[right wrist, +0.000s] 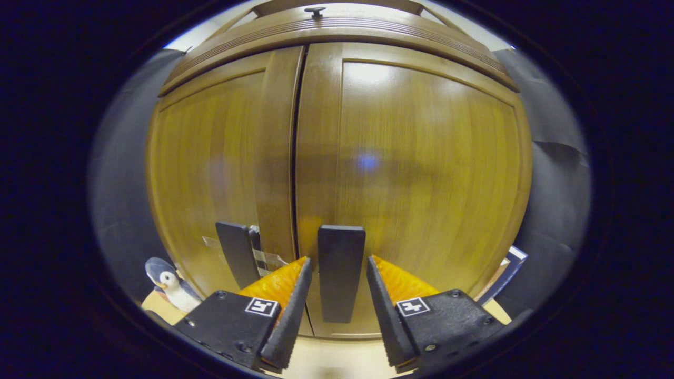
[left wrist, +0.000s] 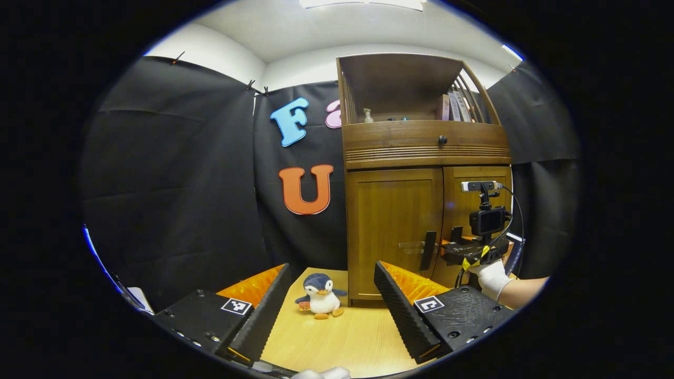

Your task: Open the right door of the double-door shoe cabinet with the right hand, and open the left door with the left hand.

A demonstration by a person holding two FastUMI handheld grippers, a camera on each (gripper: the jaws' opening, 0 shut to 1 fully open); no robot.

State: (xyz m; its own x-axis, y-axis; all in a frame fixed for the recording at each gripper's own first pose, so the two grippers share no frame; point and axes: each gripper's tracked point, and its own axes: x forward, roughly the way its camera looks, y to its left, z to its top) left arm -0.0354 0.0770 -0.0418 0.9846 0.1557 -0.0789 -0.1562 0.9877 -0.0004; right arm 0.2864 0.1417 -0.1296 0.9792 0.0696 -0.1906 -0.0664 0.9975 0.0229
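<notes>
Our right tool (right wrist: 337,287) sits spread apart, straddling the upright handle (right wrist: 340,271) of the right door (right wrist: 421,173), which stands between its fingers with a gap on each side; nothing is gripped yet. We judge it needs only to clamp and pull. Our left tool (left wrist: 331,302) hangs released, well back over the bench (left wrist: 342,337), the left door (left wrist: 392,226) and its vertical handle (left wrist: 428,250) ahead and rightward. Both doors look closed. Upper shelf (left wrist: 410,113) holds books and a bottle.

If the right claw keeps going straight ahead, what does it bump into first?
Most likely the right door's handle, sitting between the open right claw fingers, then the right door behind it.
</notes>
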